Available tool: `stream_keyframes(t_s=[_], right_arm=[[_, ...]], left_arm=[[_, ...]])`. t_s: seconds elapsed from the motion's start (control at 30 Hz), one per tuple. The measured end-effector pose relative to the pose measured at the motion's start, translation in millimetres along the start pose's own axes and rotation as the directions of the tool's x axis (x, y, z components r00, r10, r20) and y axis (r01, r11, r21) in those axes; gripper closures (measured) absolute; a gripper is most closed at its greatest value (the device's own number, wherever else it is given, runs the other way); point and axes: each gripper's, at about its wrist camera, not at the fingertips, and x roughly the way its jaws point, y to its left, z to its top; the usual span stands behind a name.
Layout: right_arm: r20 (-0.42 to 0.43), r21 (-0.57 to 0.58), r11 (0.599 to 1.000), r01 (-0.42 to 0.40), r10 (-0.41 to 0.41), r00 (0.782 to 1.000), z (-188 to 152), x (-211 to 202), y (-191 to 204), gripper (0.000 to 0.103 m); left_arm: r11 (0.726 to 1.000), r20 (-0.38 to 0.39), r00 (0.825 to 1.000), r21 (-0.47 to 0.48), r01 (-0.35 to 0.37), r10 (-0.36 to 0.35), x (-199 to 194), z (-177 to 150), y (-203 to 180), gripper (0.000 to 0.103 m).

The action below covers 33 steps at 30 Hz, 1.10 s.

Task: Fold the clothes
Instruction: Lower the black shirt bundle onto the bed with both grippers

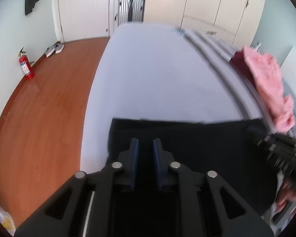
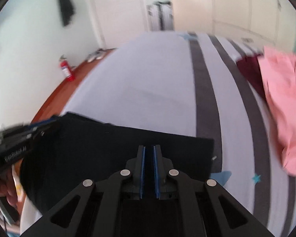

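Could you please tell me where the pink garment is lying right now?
The pink garment lies crumpled at the right edge of both wrist views, on the striped side of the bed, against a dark red garment.

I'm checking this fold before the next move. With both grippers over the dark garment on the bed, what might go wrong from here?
1. The dark garment lies at the bed's near edge, so a pull toward the person may drag it off.
2. The pink garment and the maroon one lie close by; a wide sweep might catch them.
3. Both views are blurred, so whether either gripper's jaws hold cloth is unclear.
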Motion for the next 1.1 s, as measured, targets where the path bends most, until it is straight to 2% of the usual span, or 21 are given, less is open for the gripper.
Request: stream_keyframes(t_s=[0.1, 0.23, 0.33, 0.47, 0.57, 0.7, 0.73, 0.77, 0.83, 0.9, 1.0, 1.1], right_arm=[[-0.002, 0.05, 0.999, -0.002, 0.002, 1.0, 1.2, 7.0, -21.0, 0.103], [0.081, 0.091, 0.996, 0.015, -0.022, 0.996, 7.0, -15.5, -32.6, 0.101], [-0.003, 0.108, 0.994, 0.015, -0.015, 1.0, 5.6, 13.3, -51.6, 0.102], [0.023, 0.041, 0.998, 0.04, -0.041, 0.999, -4.9, 15.3, -46.8, 0.102], [0.025, 0.055, 0.998, 0.019, -0.02, 0.999, -4.8, 16.5, -54.0, 0.103], [0.013, 0.1, 0.993, 0.059, -0.061, 0.998, 3.6, 3.3, -75.5, 0.102], [0.015, 0.129, 0.989, 0.067, -0.069, 0.997, 5.0, -4.4, -82.1, 0.096], [0.03, 0.146, 0.987, 0.062, -0.067, 0.997, 5.0, -16.8, -86.1, 0.097], [0.068, 0.101, 0.994, 0.037, -0.044, 0.997, 2.3, -41.0, -82.6, 0.097], [0.1, 0.055, 0.998, -0.009, 0.003, 0.995, -7.6, -66.7, -71.0, 0.097], [0.127, -0.007, 0.998, -0.062, 0.063, 0.99, -33.2, -96.8, -42.2, 0.097], [0.117, -0.021, 0.995, -0.097, 0.099, 0.988, -58.2, -105.9, -17.5, 0.098]], left_arm=[[0.999, 0.009, 1.0, -0.03, 0.018, -0.017, -4.7, -2.7, 4.6, 0.089], [0.999, 0.052, 0.999, -0.046, -0.005, 0.007, -19.4, 2.4, 11.7, 0.09], [0.998, 0.008, 1.0, -0.067, 0.015, -0.015, -4.3, -5.5, 23.4, 0.09], [0.995, 0.001, 0.999, -0.09, 0.034, -0.034, -2.4, -7.6, 30.7, 0.089], [0.986, 0.0, 0.997, -0.15, 0.073, -0.074, -4.4, -5.5, 42.5, 0.089], [0.974, 0.079, 0.997, -0.226, 0.027, -0.009, -40.2, -2.7, 69.7, 0.089], [0.973, 0.096, 0.995, -0.23, 0.016, 0.007, -50.2, -3.0, 74.8, 0.091], [0.98, 0.11, 0.994, -0.2, 0.012, 0.01, -60.8, -5.8, 73.2, 0.091], [0.995, 0.139, 0.99, -0.1, 0.014, 0.0, -83.5, -14.4, 61.3, 0.092], [0.999, 0.161, 0.986, -0.028, 0.034, -0.029, -104.5, -28.1, 44.2, 0.092], [0.997, 0.155, 0.985, 0.03, 0.07, -0.073, -119.1, -50.3, 21.0, 0.092], [0.998, 0.126, 0.99, 0.043, 0.054, -0.059, -112.9, -71.0, 4.4, 0.092]])
